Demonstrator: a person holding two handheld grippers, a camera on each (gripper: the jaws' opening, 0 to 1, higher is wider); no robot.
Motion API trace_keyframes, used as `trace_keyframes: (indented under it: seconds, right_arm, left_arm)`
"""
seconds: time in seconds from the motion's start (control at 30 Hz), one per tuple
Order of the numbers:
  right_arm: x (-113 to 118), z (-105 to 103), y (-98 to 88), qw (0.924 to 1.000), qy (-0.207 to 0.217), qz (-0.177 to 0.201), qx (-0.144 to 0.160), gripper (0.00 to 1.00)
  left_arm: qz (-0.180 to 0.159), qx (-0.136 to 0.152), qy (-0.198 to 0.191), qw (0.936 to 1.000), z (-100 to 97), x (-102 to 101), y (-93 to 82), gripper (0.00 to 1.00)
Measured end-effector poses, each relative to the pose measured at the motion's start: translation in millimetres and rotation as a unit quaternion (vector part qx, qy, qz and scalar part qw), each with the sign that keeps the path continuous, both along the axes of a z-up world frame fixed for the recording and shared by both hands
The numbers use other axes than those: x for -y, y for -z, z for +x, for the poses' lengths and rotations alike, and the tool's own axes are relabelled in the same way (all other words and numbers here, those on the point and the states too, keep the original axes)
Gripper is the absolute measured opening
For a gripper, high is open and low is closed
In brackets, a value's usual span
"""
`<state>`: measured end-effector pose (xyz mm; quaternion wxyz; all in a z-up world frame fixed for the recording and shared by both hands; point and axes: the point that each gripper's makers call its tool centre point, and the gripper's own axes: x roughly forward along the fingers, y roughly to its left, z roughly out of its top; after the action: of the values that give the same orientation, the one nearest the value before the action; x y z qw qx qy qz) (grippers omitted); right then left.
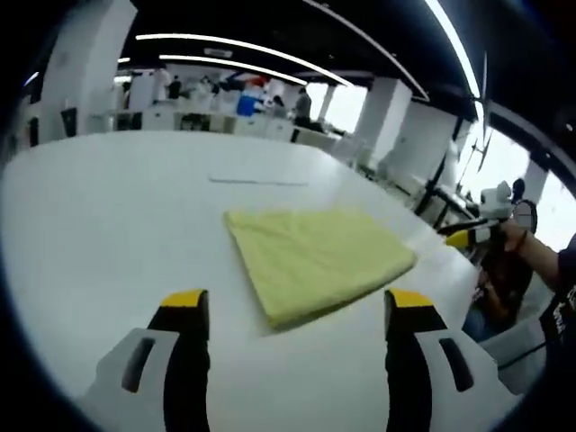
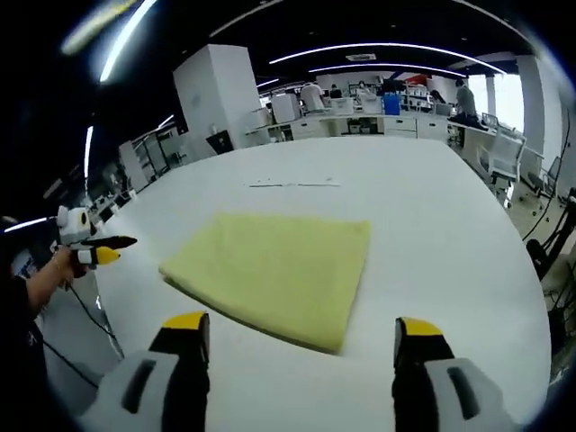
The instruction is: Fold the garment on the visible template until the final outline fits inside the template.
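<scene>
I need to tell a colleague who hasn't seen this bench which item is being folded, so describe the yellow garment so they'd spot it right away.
Start from the big white table in the open office. Near its middle lies the yellow garment, folded into a flat, roughly rectangular pad just ahead of both open grippers. It is the one coloured, soft thing on the white top; its nearest neighbour is a thin dark line marked on the table beyond it.

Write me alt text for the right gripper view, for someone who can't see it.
A folded yellow garment lies flat on a large white table, just beyond the open jaws of the right hand-held gripper, which hold nothing. At the left edge, a person's hand holds the left hand-held gripper off the table's side; an open-plan office stretches behind.
</scene>
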<state>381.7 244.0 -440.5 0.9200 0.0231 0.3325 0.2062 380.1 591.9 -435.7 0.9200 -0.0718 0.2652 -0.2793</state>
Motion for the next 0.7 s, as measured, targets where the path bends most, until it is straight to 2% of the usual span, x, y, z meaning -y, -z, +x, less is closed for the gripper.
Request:
trace_keyframes:
  seconds: [0.13,0.2,0.3,0.43,0.47,0.7]
  right_arm:
    - [-6,-9,-12.8,0.9998,-0.013,-0.014,0.009,0.9]
    - [-8,-12,-19.4,0.9997,-0.015,-0.009,0.016,0.91]
    - [-12,-20,-27.8,0.9996,-0.016,-0.007,0.022,0.91]
    - [-12,-27,-35.6,0.9993,-0.019,-0.011,0.029,0.93]
    - [-16,-34,-40.7,0.9993,-0.019,-0.01,0.032,0.94]
    - [-19,-49,-46.8,0.9988,-0.022,-0.01,0.042,0.99]
  left_arm:
    - [0.005,0.005,0.008,0.9999,-9.8,2,-8.2,0.85]
    - [0.017,0.026,0.005,0.9995,-12.0,1,-16.9,0.84]
    - [0.006,0.021,0.0,0.9998,-18.3,3,-26.7,0.87]
    - [0.006,0.032,0.0,0.9995,-21.7,4,-38.3,0.9]
    - [0.003,0.033,0.001,0.9994,-23.3,5,-42.1,0.91]
    - [-0.005,0.043,0.002,0.9991,-33.5,11,-54.3,0.98]
